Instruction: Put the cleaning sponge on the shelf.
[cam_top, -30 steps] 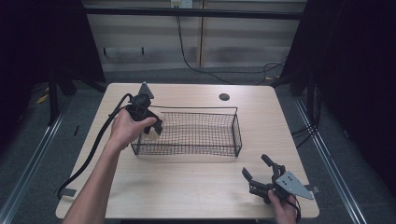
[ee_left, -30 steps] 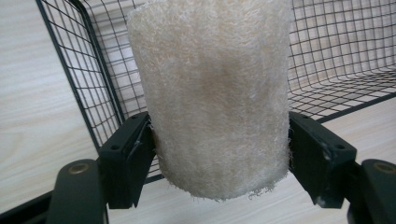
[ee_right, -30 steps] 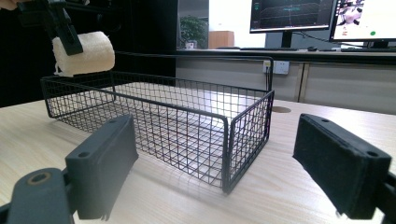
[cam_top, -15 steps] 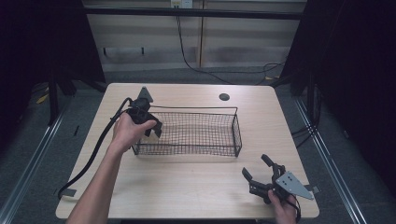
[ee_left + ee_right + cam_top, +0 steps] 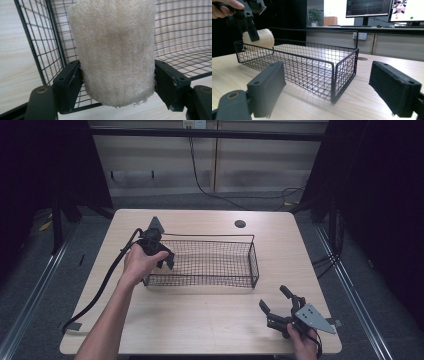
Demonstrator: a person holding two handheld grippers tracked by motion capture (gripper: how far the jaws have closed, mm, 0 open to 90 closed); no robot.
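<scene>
My left gripper (image 5: 160,256) is shut on a cream, fibrous sponge roll (image 5: 115,50), one black jaw pressed on each side of it. It holds the roll over the left end of the black wire basket (image 5: 210,279), just inside the end wall (image 5: 40,37). From the right gripper view the roll (image 5: 260,37) hangs at rim height above the basket's (image 5: 312,65) far left corner. My right gripper (image 5: 273,298) rests open near the table's front right corner, aimed at the basket, with nothing between its jaws (image 5: 329,82).
The basket stands mid-table on the light wooden top (image 5: 200,320), with no other contents visible. A round cable hole (image 5: 240,224) sits at the back. The left gripper's black cable (image 5: 100,290) trails off the front left edge. Monitors (image 5: 367,7) stand beyond the table.
The left hand has sunk slightly with the sponge roll toward the basket's left end. The right gripper has stayed still.
</scene>
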